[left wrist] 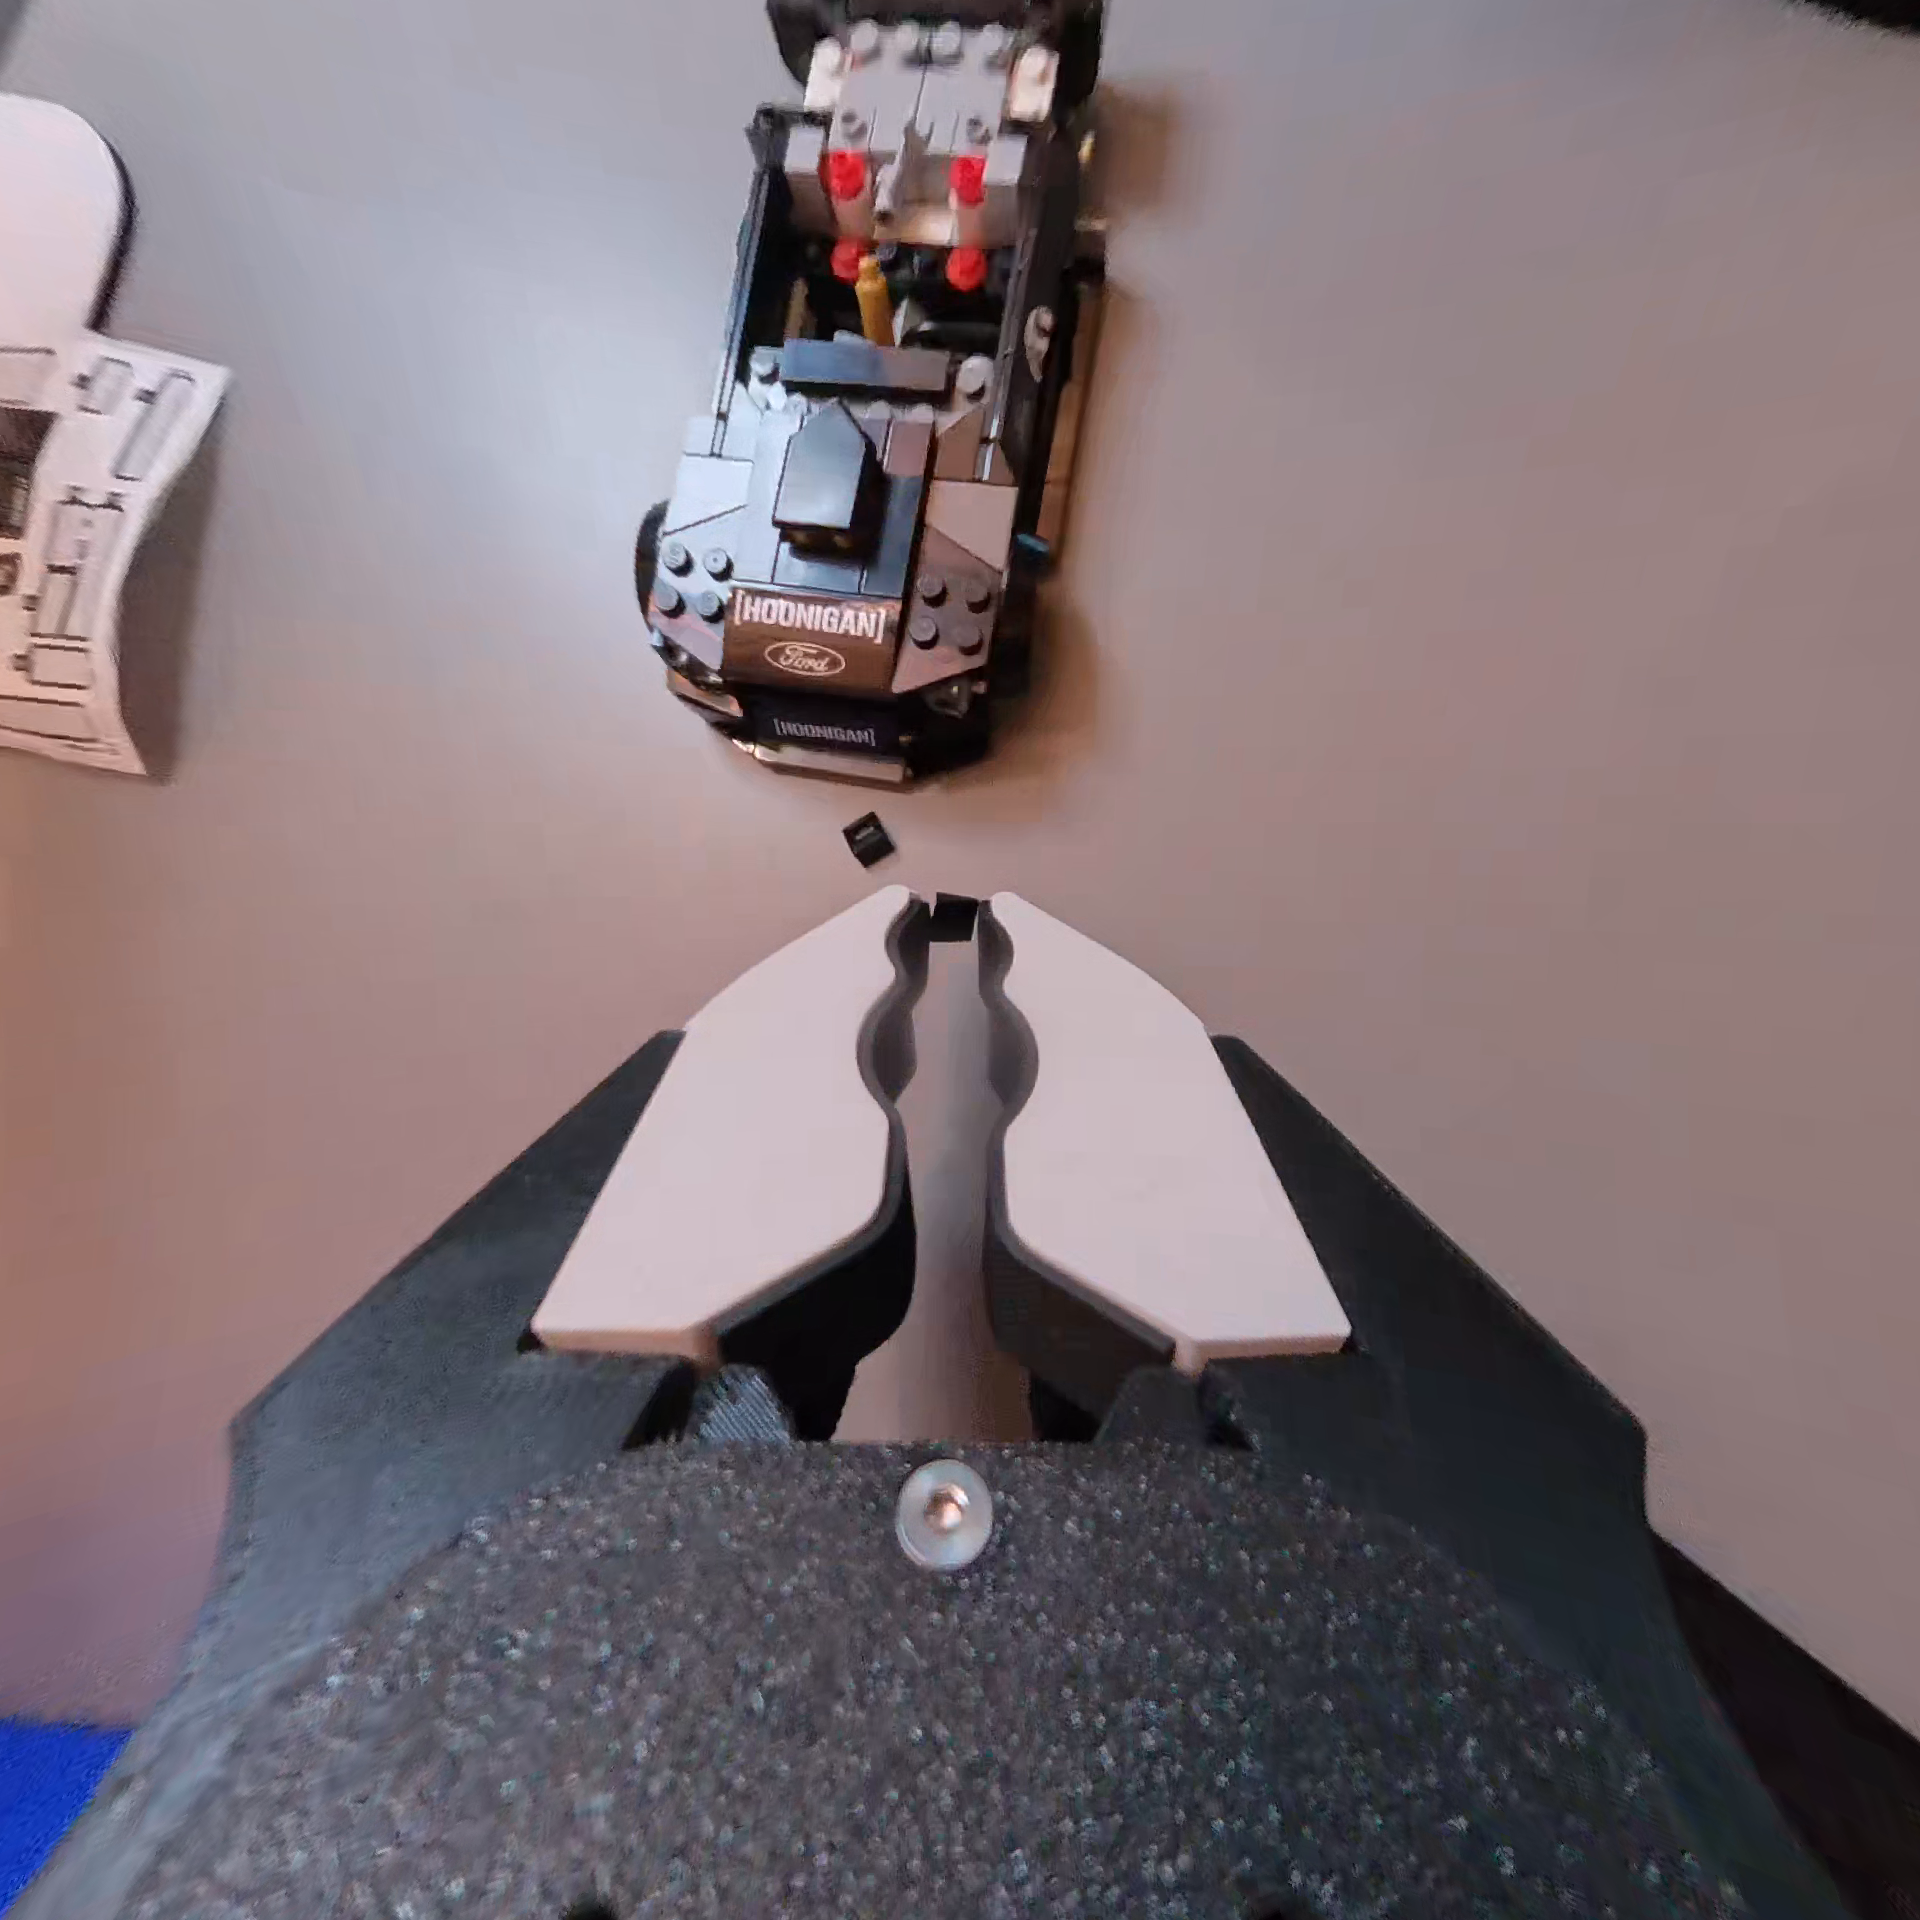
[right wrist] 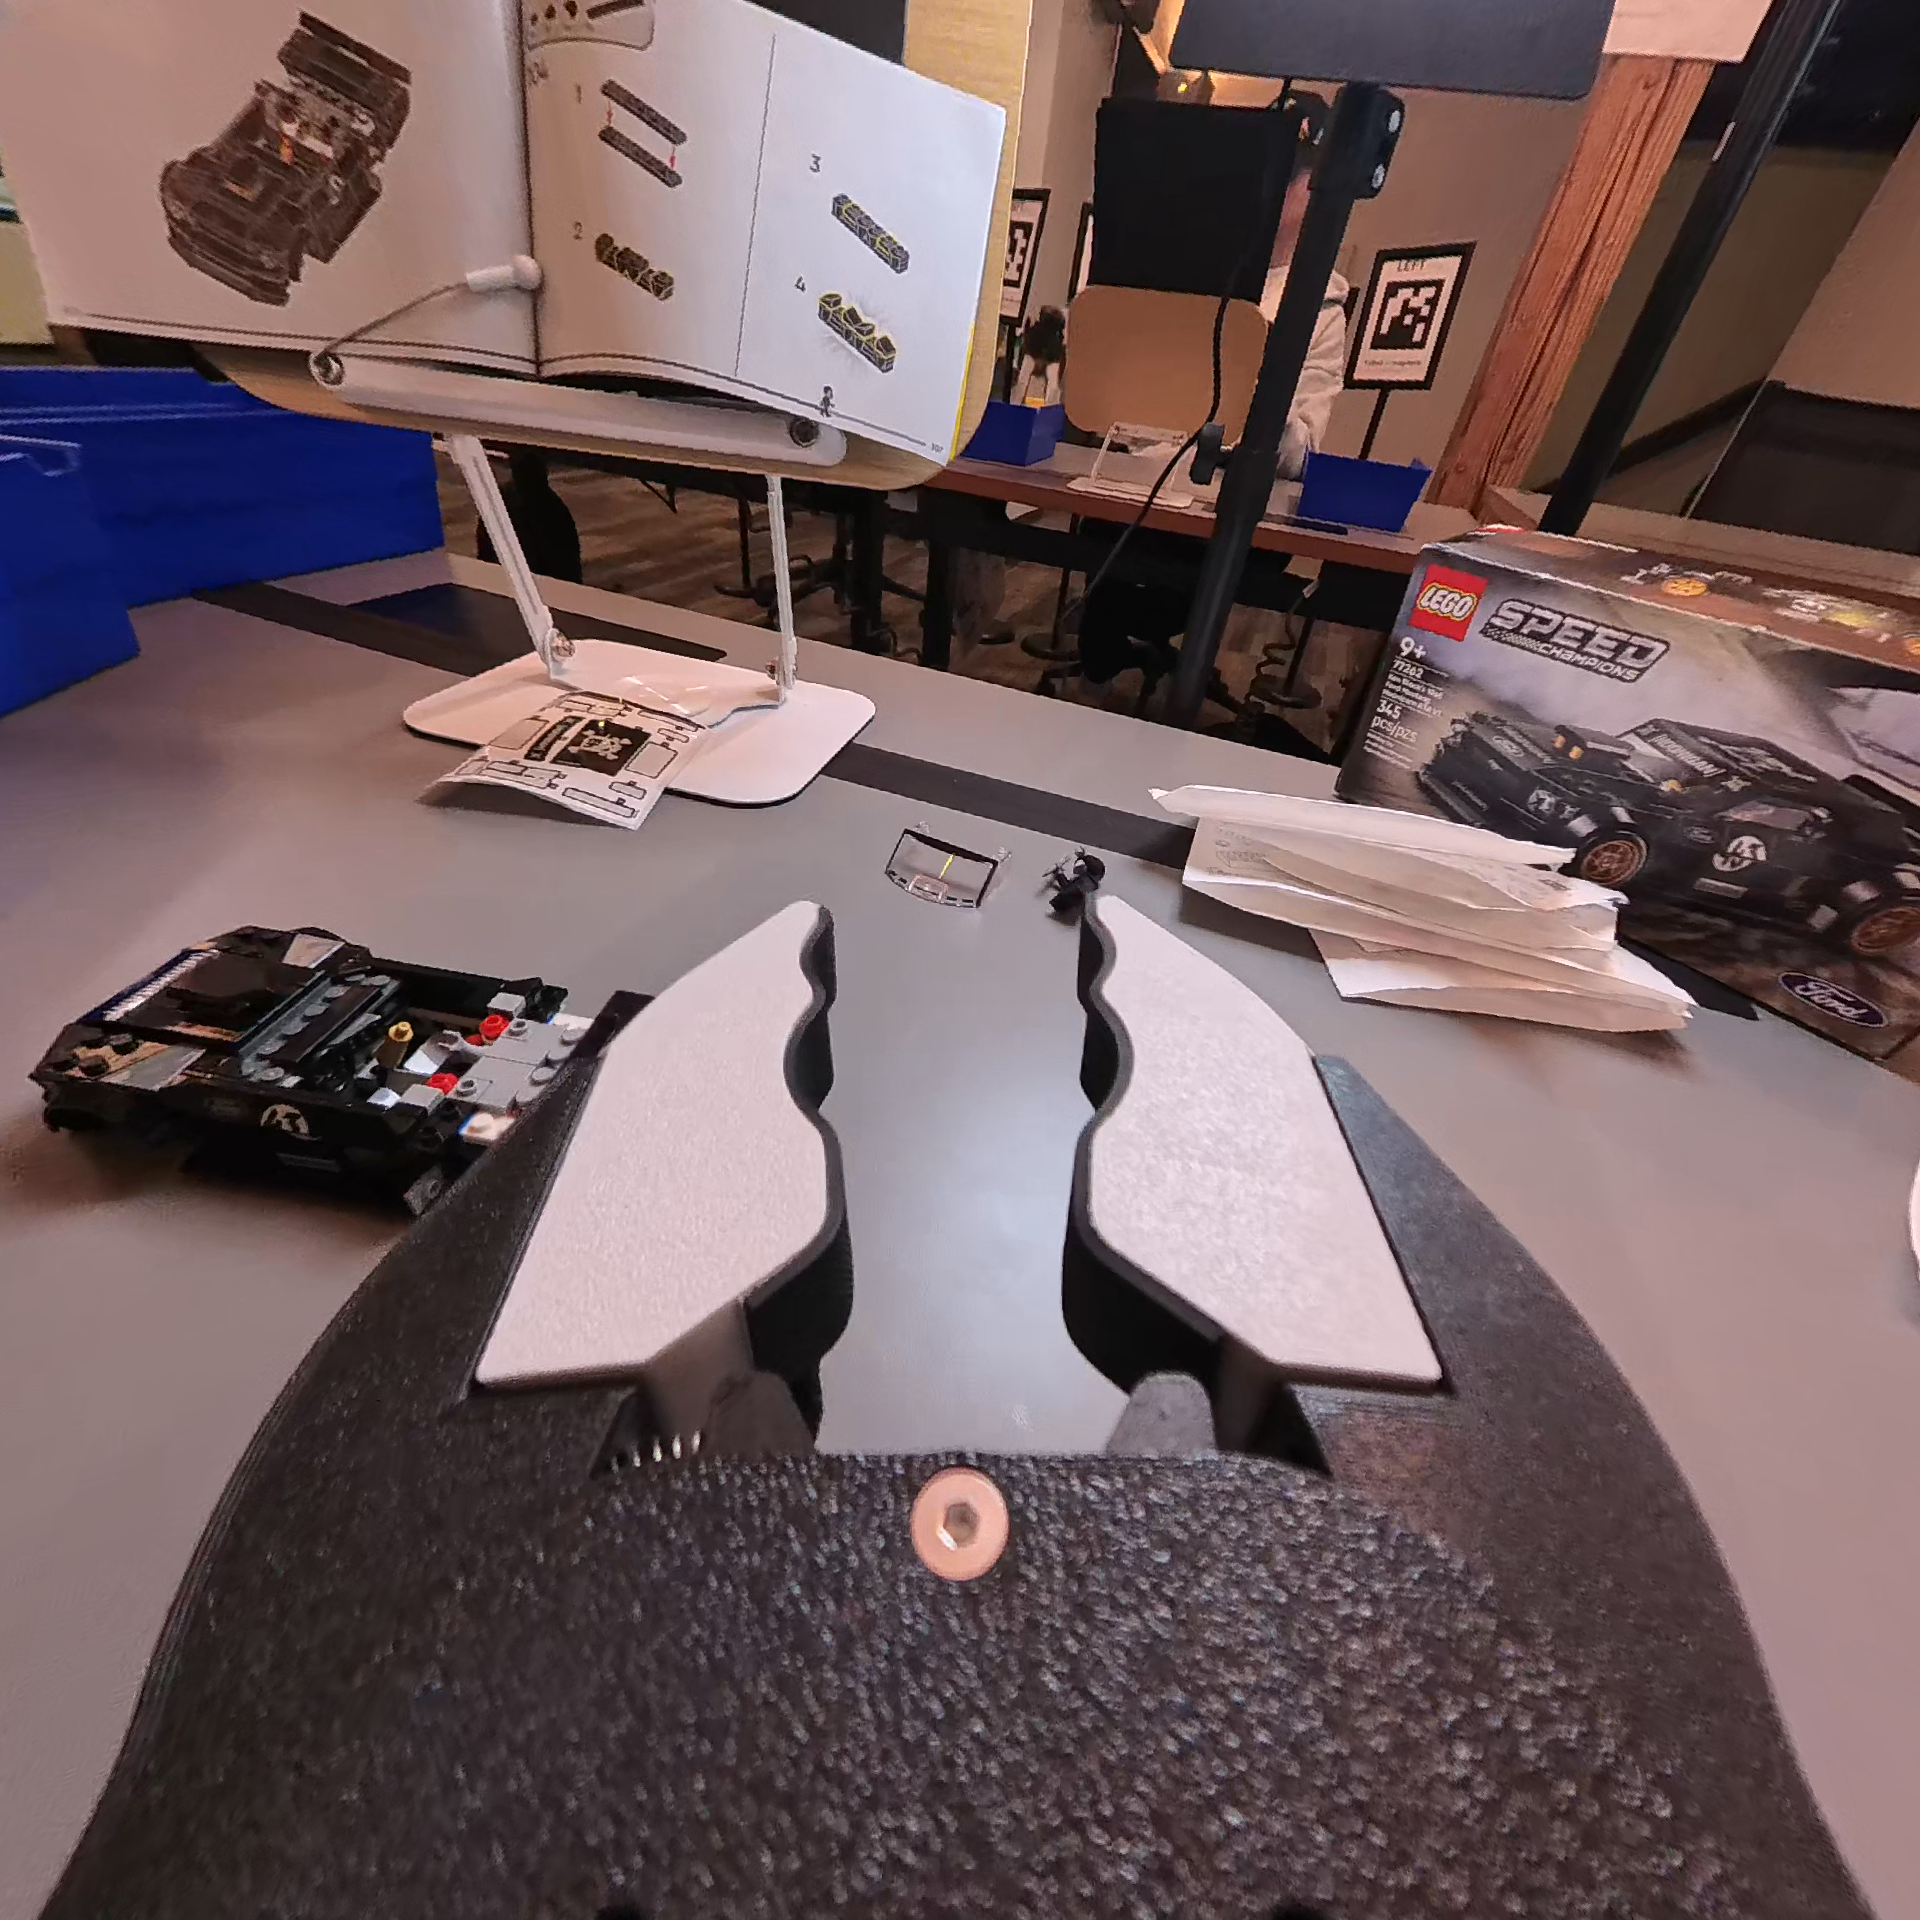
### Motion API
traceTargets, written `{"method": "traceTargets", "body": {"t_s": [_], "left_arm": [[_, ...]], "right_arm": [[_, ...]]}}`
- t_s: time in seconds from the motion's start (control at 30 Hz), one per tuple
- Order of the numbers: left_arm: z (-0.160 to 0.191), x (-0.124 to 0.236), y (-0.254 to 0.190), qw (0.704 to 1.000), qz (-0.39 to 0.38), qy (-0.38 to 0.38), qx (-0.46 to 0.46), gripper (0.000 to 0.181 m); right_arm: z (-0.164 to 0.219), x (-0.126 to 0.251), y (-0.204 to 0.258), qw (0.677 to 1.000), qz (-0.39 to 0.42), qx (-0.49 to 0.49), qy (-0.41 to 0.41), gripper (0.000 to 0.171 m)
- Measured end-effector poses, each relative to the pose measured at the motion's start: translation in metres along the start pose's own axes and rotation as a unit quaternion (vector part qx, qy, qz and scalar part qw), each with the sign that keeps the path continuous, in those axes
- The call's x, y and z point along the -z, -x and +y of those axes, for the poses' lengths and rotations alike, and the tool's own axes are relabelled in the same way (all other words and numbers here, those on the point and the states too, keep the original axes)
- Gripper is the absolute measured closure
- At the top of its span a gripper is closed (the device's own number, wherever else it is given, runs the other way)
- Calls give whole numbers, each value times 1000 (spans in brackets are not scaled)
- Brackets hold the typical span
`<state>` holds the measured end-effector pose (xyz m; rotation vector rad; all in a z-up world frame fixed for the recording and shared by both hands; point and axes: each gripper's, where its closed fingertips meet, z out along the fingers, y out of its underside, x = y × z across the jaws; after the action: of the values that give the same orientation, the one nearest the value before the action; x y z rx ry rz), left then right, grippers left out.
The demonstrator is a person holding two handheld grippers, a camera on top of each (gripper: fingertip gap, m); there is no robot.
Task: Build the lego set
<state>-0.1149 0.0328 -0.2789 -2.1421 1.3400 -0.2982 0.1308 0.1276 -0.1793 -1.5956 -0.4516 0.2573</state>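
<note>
With its tips pinching a tiny black piece, the left gripper hangs at frame centre above the bench, nose pointed at the car in the upper middle, likely so the piece can go onto it. A second small black piece lies just beside the car's front. The right gripper waits spread and empty; beyond its tips sit a clear windscreen and a black bit, probably kept within reach. The manual stands propped at upper left for reading.

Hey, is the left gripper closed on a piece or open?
Shut: the left gripper pinches a small black piece between its fingertips.
</note>
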Motion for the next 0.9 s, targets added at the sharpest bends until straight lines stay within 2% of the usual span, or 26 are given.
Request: {"method": "traceTargets", "body": {"t_s": [0.1, 0.2, 0.27, 0.33, 0.4, 0.5, 0.57, 0.6, 0.67, 0.73, 0.8, 0.9], "left_arm": [[5, -19, 2, 1000, 2, 19, 5, 164], [3, -20, 2, 1000, 6, 11, 14, 156], [6, -15, 3, 1000, 2, 17, 10, 136], [3, -3, 5, 1000, -8, -2, 15, 129], [-6, 31, 12, 998, -34, -42, 21, 128], [-18, 133, 59, 978, -143, -140, 64, 142], [2, 200, 95, 958, -201, -166, 117, 151], [21, 215, 108, 958, -206, -145, 137, 152], [75, 212, 124, 968, -176, -50, 172, 153], [115, 186, 124, 971, -106, 12, 213, 154], [128, 156, 112, 969, -35, 34, 244, 157], [148, 123, 108, 976, -25, 110, 185, 156]], "right_arm": [[0, 0, 2, 1000, -4, 2, 1, 126], [-1, 0, 5, 1000, -12, 5, 0, 126], [-1, 0, 6, 1000, -15, 4, -1, 126], [-2, 0, 6, 1000, -17, 2, -2, 126], [-2, 1, 5, 1000, -15, 1, -2, 126], [-3, 2, 3, 1000, -14, -3, -5, 126], [-5, 2, 1, 1000, -15, -11, -10, 126], [-6, 2, -1, 1000, -14, -14, -12, 126], [-7, 2, -3, 1000, -9, -13, -15, 126], [-8, 1, -5, 1000, -3, -8, -18, 126], [-7, 1, -6, 1000, 4, -4, -18, 126], [-5, 1, -7, 1000, 15, 6, -15, 126]]}}
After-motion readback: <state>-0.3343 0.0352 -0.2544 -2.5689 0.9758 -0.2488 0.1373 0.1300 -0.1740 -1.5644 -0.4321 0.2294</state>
